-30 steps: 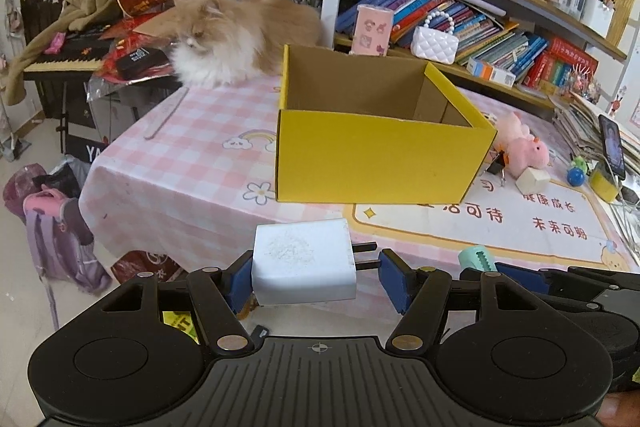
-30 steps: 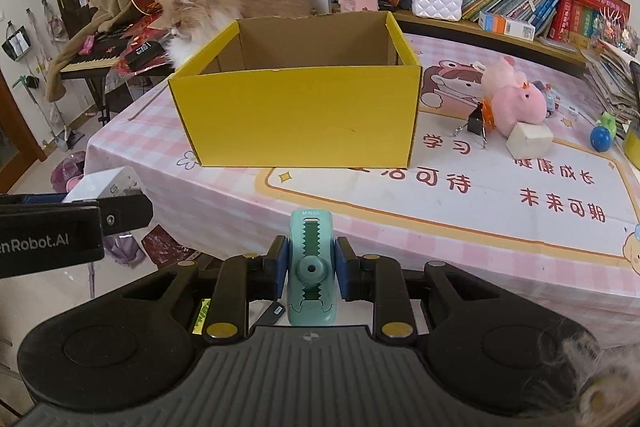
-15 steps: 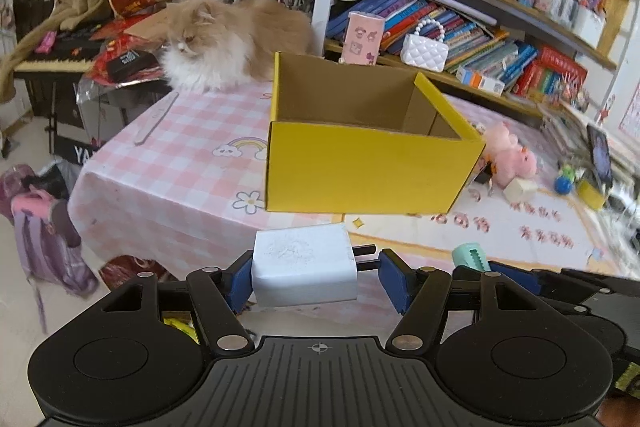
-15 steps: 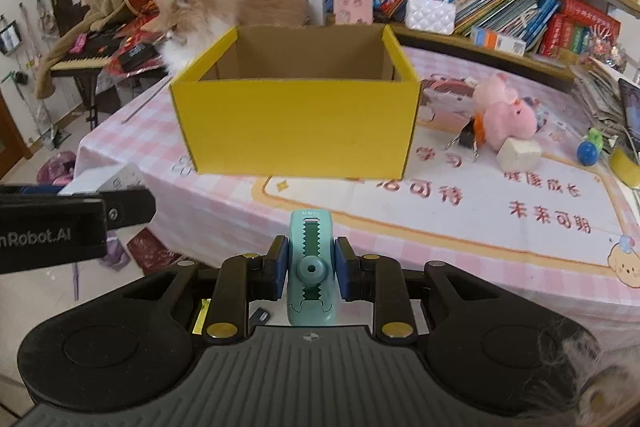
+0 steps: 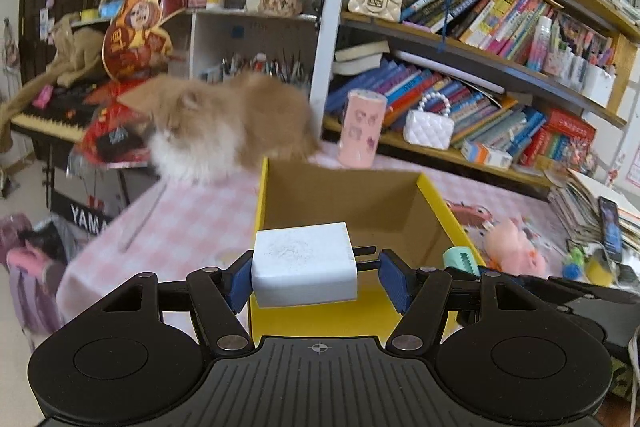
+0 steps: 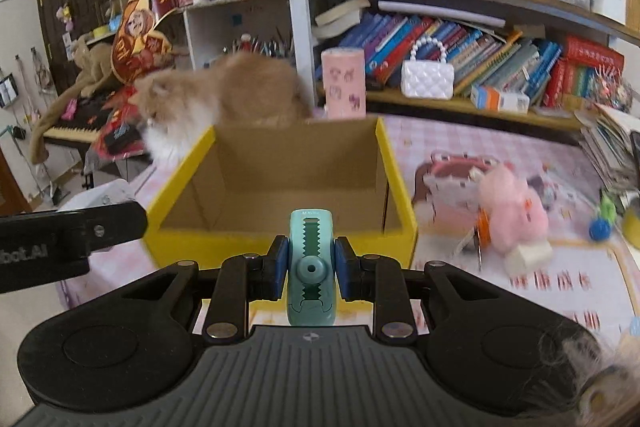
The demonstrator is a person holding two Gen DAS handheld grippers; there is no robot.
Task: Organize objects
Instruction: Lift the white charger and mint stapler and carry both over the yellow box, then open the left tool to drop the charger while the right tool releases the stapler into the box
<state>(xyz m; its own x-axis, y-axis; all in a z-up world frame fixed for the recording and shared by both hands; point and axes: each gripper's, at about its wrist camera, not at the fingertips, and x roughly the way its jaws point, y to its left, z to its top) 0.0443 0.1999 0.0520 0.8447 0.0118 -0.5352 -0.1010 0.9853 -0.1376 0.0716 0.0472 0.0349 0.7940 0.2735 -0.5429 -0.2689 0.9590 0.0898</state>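
Left gripper [image 5: 314, 277] pinches a white charger block [image 5: 304, 269], prongs toward 3 o'clock against the right pad. Right gripper [image 6: 311, 273] is clamped on a teal clip [image 6: 311, 267]. Both loads hang at the near wall of the yellow box [image 6: 280, 247], at 12 o'clock, interior apparently empty. Step in hand: carry to box. Next move likely calls for advancing over the rim, then releasing. Cat [image 6: 224, 95] lies beyond.

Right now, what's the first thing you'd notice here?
Probably the fluffy orange cat on the pink checked table, just behind the open yellow box. Up close, the left hand-held gripper holds a white charger and the right hand-held gripper a teal clip.
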